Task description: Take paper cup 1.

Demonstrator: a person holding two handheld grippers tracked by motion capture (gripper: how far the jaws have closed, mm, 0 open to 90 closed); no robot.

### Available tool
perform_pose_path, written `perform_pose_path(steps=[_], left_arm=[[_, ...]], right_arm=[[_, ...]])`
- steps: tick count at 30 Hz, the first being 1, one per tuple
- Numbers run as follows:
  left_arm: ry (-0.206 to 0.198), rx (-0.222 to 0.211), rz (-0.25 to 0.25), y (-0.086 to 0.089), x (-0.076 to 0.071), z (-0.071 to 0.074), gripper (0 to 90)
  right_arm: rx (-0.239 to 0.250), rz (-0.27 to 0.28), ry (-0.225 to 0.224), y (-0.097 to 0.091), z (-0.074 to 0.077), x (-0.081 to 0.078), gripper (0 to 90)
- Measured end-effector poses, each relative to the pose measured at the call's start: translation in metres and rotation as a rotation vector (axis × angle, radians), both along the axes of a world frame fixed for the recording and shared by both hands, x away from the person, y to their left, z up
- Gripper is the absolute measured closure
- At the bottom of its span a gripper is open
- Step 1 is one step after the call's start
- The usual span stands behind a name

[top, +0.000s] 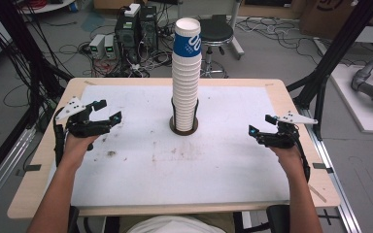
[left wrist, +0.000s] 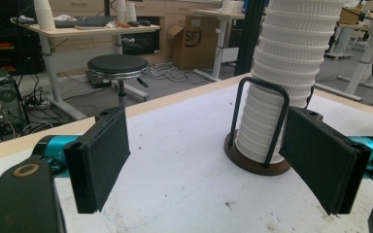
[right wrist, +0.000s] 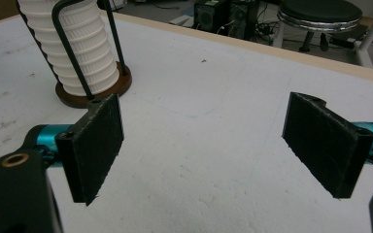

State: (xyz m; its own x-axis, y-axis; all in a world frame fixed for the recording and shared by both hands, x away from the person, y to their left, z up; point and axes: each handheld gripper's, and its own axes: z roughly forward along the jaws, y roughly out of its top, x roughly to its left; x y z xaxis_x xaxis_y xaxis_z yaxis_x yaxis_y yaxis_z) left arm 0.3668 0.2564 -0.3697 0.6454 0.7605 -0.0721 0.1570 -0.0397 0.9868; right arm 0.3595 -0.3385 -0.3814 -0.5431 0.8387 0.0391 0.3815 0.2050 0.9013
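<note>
A tall stack of paper cups (top: 186, 73) stands upright near the middle of the counter (top: 141, 165), a little toward its far edge. The cups are white with ribbed rims packed one above another — the topmost cup (top: 187, 39) shows a blue band with white print and an open mouth. The stack sits in a round dark brown base (top: 183, 129) with thin black wire uprights (left wrist: 261, 121) hugging its lower part. The left claw (top: 108, 110) hovers over the left side of the white counter surface, jaws wide apart with nothing between them, well apart from the stack. The right claw (top: 261, 124) hangs over the right side — also spread wide and empty, aimed toward the cups.
</note>
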Motion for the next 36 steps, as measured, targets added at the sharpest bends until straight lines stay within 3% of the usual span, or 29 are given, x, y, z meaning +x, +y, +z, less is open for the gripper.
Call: perform_pose_path(steps=[18,25,28,32,33,36], left_arm=[[0.01,0.0,-0.009,-0.002,0.0,-0.001,17.8],[0.007,-0.011,-0.012,-0.004,-0.001,0.0,17.8],[0.009,-0.013,-0.025,-0.005,-0.001,0.001,17.8],[0.015,-0.017,-0.025,-0.005,-0.001,0.001,17.8],[0.018,-0.02,-0.024,-0.004,-0.001,0.001,17.8],[0.018,-0.031,-0.024,-0.003,-0.002,0.002,17.8]], right_arm=[[0.044,0.027,-0.013,0.003,0.007,0.001,15.1],[0.121,0.123,-0.022,0.024,0.026,0.01,15.0],[0.11,0.174,-0.035,0.039,0.039,0.019,14.0],[0.101,0.198,-0.038,0.052,0.057,0.03,14.0],[0.114,0.227,-0.071,0.06,0.068,0.038,14.0],[0.122,0.275,-0.095,0.074,0.082,0.049,14.1]])
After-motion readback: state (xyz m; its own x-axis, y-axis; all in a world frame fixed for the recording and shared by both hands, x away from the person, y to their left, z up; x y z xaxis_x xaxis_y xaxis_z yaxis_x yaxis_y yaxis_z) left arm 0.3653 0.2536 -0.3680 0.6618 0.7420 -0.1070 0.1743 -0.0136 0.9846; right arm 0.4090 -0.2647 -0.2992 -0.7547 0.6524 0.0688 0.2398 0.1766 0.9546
